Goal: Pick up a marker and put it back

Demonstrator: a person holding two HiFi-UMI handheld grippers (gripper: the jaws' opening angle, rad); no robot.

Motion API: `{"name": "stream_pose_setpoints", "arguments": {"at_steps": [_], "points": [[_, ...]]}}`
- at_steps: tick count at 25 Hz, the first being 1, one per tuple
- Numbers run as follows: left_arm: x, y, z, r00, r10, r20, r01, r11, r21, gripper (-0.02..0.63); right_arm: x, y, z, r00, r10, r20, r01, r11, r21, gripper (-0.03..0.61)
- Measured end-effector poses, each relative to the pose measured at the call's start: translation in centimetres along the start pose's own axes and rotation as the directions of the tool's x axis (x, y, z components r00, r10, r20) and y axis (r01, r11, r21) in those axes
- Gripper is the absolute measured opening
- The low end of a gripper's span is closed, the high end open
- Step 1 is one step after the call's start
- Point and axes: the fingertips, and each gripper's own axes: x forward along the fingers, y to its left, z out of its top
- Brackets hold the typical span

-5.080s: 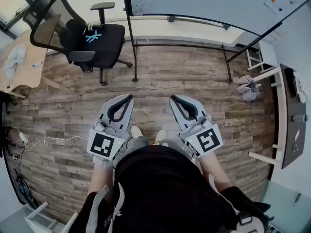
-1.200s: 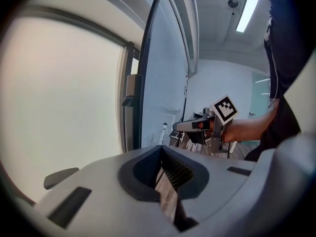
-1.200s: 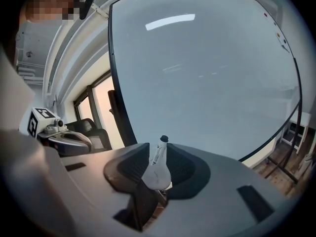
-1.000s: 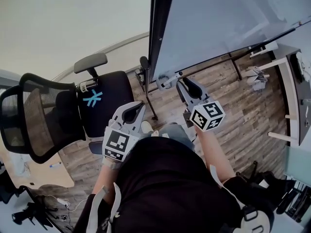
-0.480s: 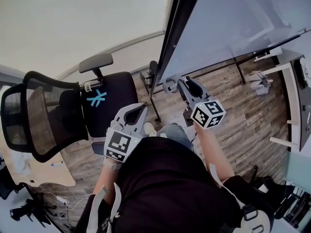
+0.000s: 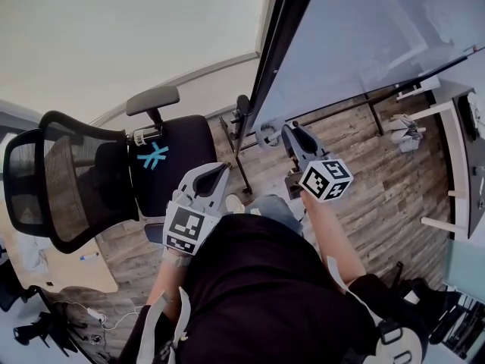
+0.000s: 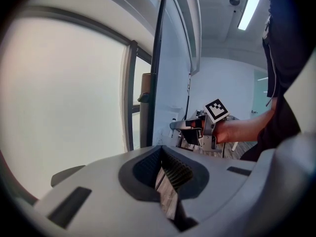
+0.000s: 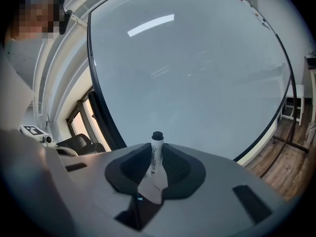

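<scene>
right claw (image 8: 157, 156): clenched on the marker, jaws pressed on its white barrel from both sides
marker (image 8: 156, 152): upright between the right claw's pads, black cap on top, poking just above the jaw tips; print on the barrel too small to read
whiteboard (image 8: 197, 73): straight ahead of the right claw, close, fills most of the right gripper view; dark frame edge runs down to the claw's left
right claw, head view (image 6: 289, 130): held up and forward, tips next to the whiteboard (image 6: 379, 36) frame; marker cube toward the person
left claw (image 7: 161, 151): clenched, empty; tips together, only a thin strip of wood floor shows through the slot behind them
left claw, head view (image 6: 219, 170): lower than the right claw and nearer the body, well apart from it
right claw as seen from the left (image 7: 190, 126): ahead and right of the left claw, raised beside the whiteboard (image 7: 173, 83) edge, a hand behind it
office chair (image 6: 163, 161): black, mesh back, just left of and below the left claw
wood floor (image 6: 394, 180): beneath both claws
window (image 7: 64, 98): bright pane left of the left claw
</scene>
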Motion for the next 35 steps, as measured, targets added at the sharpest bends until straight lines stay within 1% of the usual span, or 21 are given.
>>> {"name": "stream_pose_setpoints", "arguments": {"at_steps": [5, 10, 20, 28, 35], "points": [[-0.5, -0.2, -0.2, 1.000, 0.004, -0.002, -0.004, 1.000, 0.000, 0.009, -0.4, 0.4, 0.5, 0.999, 0.010, 0.031, -0.011, 1.000, 0.021, 0.077], [-0.6, -0.4, 0.0, 1.000, 0.006, 0.006, -0.006, 1.000, 0.005, 0.009, -0.7, 1.1, 0.9, 0.999, 0.023, 0.048, -0.024, 0.999, 0.021, 0.077], [-0.1, -1.3, 1.0, 1.000, -0.012, 0.024, 0.012, 1.000, 0.010, 0.009, -2.1, 1.5, 3.3, 0.995, 0.036, 0.096, -0.039, 0.999, 0.024, 0.077], [1.2, -2.7, 2.3, 0.998, -0.046, 0.052, 0.045, 0.999, 0.025, 0.011, -4.4, 1.1, 5.8, 0.988, 0.027, 0.154, -0.031, 0.999, 0.027, 0.076], [2.6, -4.3, 2.9, 0.995, -0.083, 0.058, 0.081, 0.996, 0.030, 0.011, -7.1, 0.5, 8.1, 0.978, 0.009, 0.207, -0.016, 0.999, 0.028, 0.076]]}}
